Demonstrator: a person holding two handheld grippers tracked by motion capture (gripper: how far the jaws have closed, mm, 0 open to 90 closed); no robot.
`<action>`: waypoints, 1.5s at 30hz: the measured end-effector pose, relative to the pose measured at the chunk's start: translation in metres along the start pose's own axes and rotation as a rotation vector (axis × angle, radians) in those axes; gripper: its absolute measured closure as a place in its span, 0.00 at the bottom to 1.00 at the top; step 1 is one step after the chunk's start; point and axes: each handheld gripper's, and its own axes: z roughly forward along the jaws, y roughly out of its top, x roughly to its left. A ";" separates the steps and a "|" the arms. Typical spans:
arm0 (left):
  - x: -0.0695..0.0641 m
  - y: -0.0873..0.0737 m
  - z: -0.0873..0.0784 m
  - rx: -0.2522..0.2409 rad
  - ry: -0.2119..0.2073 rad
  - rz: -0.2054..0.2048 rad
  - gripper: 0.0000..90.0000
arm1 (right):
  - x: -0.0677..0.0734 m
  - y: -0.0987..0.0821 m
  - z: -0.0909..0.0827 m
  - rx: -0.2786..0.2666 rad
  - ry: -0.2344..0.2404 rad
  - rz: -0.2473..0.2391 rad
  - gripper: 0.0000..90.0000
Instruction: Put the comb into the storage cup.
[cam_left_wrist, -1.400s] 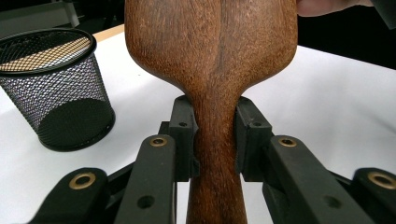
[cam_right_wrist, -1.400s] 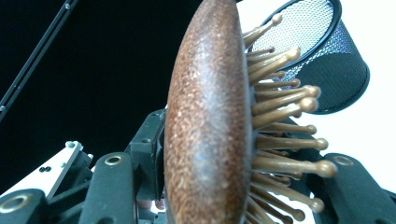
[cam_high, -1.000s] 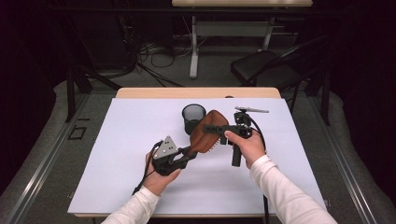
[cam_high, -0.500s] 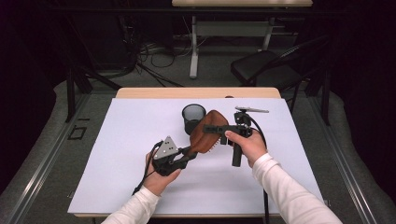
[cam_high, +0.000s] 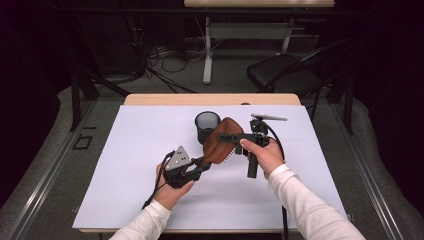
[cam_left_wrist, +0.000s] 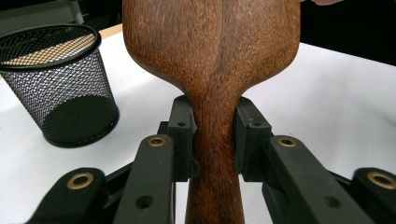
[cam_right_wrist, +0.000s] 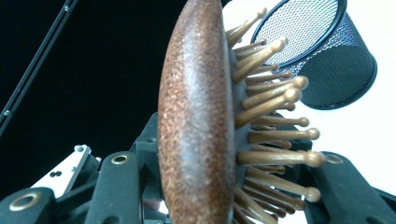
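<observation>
1. My left tongs (cam_left_wrist: 212, 140) are clamped on the neck of the wooden hairbrush (cam_high: 220, 141), held above the middle of the table (cam_high: 125, 195).
2. My right tongs (cam_high: 231, 137) have just been closing across the brush head, back on one side, bristles on the other.
3. The brush's long axis runs from the left tongs toward the far edge, its tip just beside the mesh cup (cam_high: 207, 126).

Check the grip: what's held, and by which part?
Wooden hairbrush: left gripper clamps its handle neck; right gripper has just closed across its head, back to bristles.
</observation>
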 end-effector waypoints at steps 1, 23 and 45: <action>0.000 0.000 0.000 0.000 -0.005 -0.003 0.80 | 0.000 0.000 0.000 0.001 -0.001 0.002 0.54; 0.002 0.000 0.000 -0.016 -0.006 -0.020 0.76 | 0.000 0.002 0.002 0.011 0.003 0.049 0.55; 0.008 -0.002 0.001 -0.029 0.013 -0.064 0.51 | -0.005 0.004 0.002 0.016 -0.003 0.061 0.54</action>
